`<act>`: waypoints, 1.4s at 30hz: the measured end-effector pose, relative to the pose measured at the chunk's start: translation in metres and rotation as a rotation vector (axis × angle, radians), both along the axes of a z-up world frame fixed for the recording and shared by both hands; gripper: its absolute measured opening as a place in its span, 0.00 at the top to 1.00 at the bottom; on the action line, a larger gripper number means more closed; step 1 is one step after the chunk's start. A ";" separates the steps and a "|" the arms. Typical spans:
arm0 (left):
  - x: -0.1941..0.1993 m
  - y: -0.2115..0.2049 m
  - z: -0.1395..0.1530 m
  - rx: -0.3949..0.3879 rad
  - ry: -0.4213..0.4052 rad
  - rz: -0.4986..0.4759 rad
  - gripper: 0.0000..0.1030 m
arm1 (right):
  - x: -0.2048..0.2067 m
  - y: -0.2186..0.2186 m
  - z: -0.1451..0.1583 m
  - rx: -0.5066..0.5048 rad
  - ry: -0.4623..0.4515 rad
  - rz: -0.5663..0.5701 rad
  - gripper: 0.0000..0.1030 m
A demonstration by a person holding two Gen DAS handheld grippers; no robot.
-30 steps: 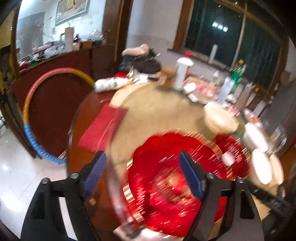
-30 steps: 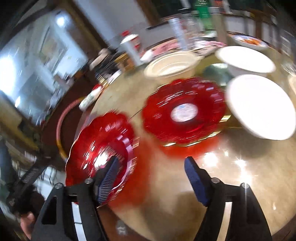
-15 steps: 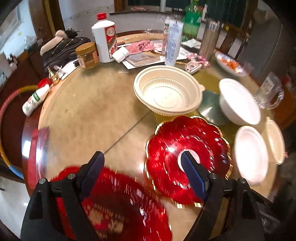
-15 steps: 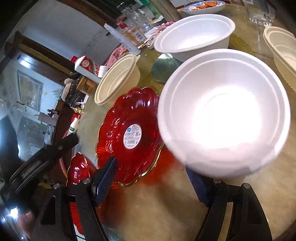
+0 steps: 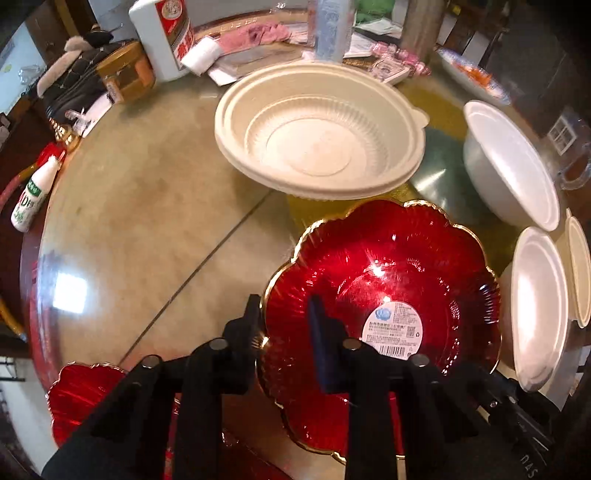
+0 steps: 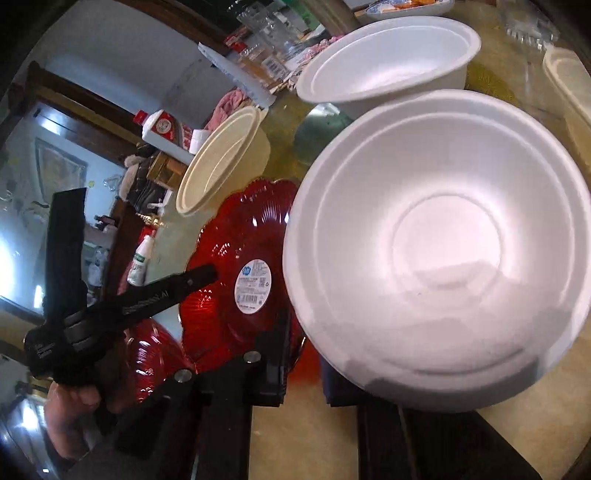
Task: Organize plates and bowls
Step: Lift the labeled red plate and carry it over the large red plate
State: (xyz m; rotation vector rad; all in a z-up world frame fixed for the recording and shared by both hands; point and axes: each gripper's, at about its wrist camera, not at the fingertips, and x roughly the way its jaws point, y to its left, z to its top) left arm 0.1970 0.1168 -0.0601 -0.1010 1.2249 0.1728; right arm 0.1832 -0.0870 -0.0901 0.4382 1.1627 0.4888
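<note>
**On the round table: red plates and pale bowls, both grippers engaged**

On the round table (image 5: pixel 147 206), the labelled red plate (image 5: pixel 388 295) is serving as landmark.

- Left gripper (image 5: pixel 284 325): its fingers are closing on the near-left rim of the labelled red plate, one outside the gilt edge and one inside, pinching it.
- Right gripper (image 6: pixel 303 354): its fingers are drawn close together at the near rim of the white foam bowl (image 6: pixel 443 251), which is sitting just right of the plate; whether they are actually gripping that rim cannot be told.
- Second red plate (image 5: pixel 85 398): lying near-left of the landmark, at the table edge.
- Cream ribbed bowl (image 5: pixel 321 133): standing just behind the plate.
- Deep white bowl (image 5: pixel 513 162): standing behind and to the right.
- Cream container (image 5: pixel 580 269): sitting beyond the foam bowl, far right.
- White liquor bottle (image 5: pixel 162 33): standing well behind, at the far-left edge.
</note>
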 end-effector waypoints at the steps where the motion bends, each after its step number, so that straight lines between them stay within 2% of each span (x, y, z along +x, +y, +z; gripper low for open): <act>1: -0.001 0.000 0.001 -0.007 0.000 -0.003 0.82 | 0.000 -0.001 0.000 -0.001 -0.004 -0.008 0.88; 7: -0.017 -0.005 0.029 0.031 -0.081 -0.003 0.83 | -0.013 0.000 0.018 -0.014 -0.082 0.009 0.88; 12: -0.036 -0.001 0.046 0.044 -0.131 0.013 0.83 | -0.028 0.003 0.027 0.002 -0.110 0.026 0.89; 15: -0.050 0.004 0.053 0.024 -0.155 0.025 0.83 | -0.035 0.004 0.034 0.014 -0.128 0.031 0.89; 24: -0.089 0.020 0.086 -0.041 -0.268 0.063 0.83 | -0.069 0.017 0.083 -0.019 -0.280 0.052 0.90; 29: -0.116 0.029 0.103 -0.043 -0.343 0.084 0.83 | -0.083 0.026 0.095 -0.023 -0.318 0.075 0.90; 42: -0.174 0.052 0.106 -0.060 -0.439 0.176 0.83 | -0.111 0.057 0.105 -0.031 -0.378 0.153 0.90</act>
